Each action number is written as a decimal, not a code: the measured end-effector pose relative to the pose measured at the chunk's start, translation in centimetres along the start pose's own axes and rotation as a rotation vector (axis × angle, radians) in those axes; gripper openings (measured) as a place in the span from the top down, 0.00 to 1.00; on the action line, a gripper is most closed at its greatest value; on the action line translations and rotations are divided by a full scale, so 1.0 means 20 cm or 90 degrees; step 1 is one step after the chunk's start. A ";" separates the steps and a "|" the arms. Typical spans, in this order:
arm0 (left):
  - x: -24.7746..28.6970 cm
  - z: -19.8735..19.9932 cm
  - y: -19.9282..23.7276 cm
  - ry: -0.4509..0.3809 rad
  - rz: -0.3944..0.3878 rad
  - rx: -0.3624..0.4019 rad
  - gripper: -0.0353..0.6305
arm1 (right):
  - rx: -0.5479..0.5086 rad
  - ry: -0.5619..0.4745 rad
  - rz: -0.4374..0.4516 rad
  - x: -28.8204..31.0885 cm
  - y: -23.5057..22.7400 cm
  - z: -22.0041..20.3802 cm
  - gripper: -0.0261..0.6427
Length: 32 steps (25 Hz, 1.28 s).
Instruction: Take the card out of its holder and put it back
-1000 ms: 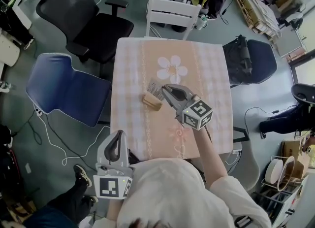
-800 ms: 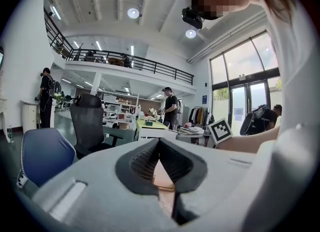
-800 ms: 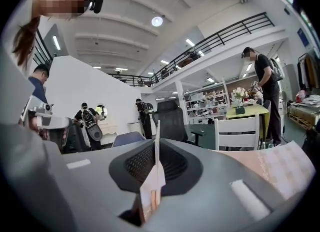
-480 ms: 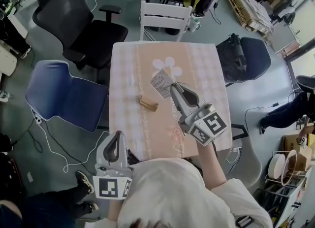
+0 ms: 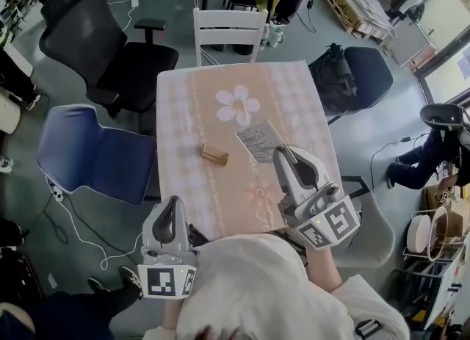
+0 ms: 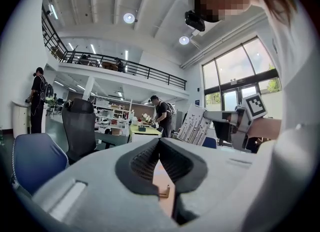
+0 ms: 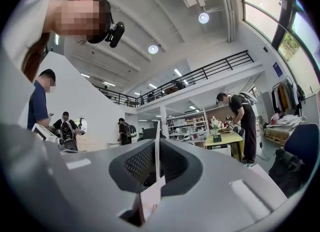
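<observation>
1. Your left tongs (image 5: 170,206) are nearest you, at the worktop's near edge. The shell is smooth and grey, the pads (image 6: 142,162) are dark and ribbed, and the tips are pressed together with nothing between them.
2. Your right tongs (image 5: 283,156) have the same grey shell and ribbed pads. They are clamped on the near edge of the one card (image 5: 258,140).
3. That card is a thin, flat, white rectangle with rows of dark print. It is held up over the worktop, out of its holder. In the right gripper view it shows edge-on, as a pale strip standing between the pads.
4. The one holder (image 5: 214,156) is a small, low block of light brown wood. It lies empty near the middle of the worktop, left of the card in the head view and apart from it.
5. The worktop (image 5: 294,89) is square, under a peach-and-white checked cloth with one white flower print (image 5: 237,103) towards its far side.
6. Around it, on the grey floor, you have:
   - one blue padded chair (image 5: 95,147) on the left;
   - one black office chair (image 5: 110,37) with armrests;
   - one white slatted chair (image 5: 229,30) at the far edge;
   - one dark blue chair (image 5: 374,74) on the far right, with a black bag slumped on it.
</observation>
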State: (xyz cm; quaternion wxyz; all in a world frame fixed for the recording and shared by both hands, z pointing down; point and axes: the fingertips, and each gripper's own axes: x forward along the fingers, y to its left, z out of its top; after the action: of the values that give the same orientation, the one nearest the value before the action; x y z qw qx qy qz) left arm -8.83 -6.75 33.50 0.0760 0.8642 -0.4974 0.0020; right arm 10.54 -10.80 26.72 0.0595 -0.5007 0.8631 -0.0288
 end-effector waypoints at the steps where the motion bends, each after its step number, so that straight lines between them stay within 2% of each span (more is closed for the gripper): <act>1: 0.00 0.00 0.00 -0.003 -0.001 0.001 0.95 | 0.004 0.002 -0.006 -0.04 0.01 -0.01 0.93; 8: -0.05 0.03 -0.02 -0.014 -0.004 0.008 0.95 | -0.008 0.022 -0.020 -0.25 0.07 -0.08 0.93; 12: -0.08 0.04 -0.03 -0.014 -0.006 0.010 0.95 | 0.007 0.032 -0.026 -0.31 0.12 -0.15 0.93; 26: -0.17 -0.03 -0.07 0.008 0.001 -0.001 0.95 | 0.051 0.044 -0.021 -0.38 0.24 -0.27 0.93; 32: -0.17 -0.03 -0.08 0.011 0.004 0.001 0.95 | 0.045 0.057 -0.016 -0.38 0.24 -0.29 0.93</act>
State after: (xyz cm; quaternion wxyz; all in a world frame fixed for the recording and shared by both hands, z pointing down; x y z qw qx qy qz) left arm -9.21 -3.00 33.65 0.0798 0.8627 -0.4993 0.0099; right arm 9.42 -1.92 32.47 0.0380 -0.5075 0.8569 -0.0823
